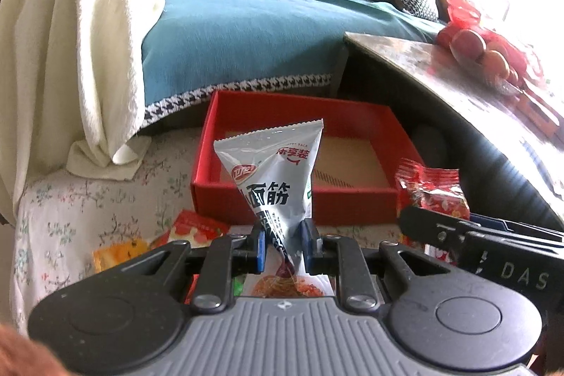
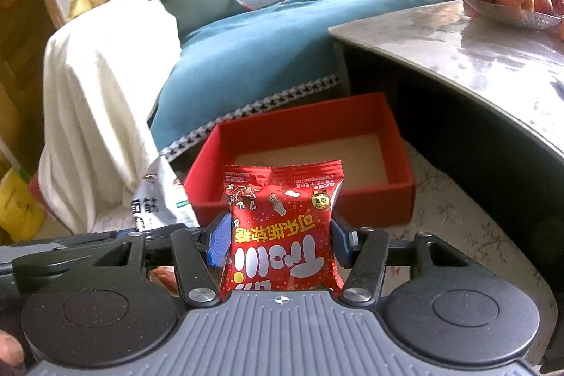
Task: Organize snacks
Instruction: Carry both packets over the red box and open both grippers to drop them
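Progress is slight: my left gripper (image 1: 282, 244) jaws clamp the grey pouch (image 1: 273, 171), my right gripper (image 2: 280, 244) jaws grip the red candy bag (image 2: 282, 228), and the red box (image 2: 405, 178) at twelve o'clock holds nothing I can see.

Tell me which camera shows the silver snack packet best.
The left wrist view. There the silver packet stands front and centre, pinched in the left gripper, its print readable against the red box. The right wrist view catches only a cropped corner of it at the left, behind the red packet.
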{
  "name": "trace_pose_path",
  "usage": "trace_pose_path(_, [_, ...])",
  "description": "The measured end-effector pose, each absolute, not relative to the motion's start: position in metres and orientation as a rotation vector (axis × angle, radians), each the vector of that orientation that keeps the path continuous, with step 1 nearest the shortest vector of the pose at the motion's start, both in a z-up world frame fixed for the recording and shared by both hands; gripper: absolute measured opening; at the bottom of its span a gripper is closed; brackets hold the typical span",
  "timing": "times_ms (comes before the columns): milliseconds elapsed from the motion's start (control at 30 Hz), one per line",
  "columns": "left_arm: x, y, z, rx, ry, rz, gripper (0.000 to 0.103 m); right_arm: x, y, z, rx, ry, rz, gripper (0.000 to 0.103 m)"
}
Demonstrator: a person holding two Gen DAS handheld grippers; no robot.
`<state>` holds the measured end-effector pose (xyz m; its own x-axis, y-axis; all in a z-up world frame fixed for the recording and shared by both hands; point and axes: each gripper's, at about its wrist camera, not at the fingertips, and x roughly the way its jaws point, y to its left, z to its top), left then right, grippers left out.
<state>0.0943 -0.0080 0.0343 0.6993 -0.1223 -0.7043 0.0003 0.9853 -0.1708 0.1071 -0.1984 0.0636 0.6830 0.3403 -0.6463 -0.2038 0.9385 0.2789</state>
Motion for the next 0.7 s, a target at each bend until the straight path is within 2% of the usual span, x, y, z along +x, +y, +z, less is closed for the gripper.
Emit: trace_pose_path(700, [0.189,-0.018,0.040,-0.125,0.758,-0.040,0.015,0.210,-0.197,0.068,0.180,0.733,0.248,0.064])
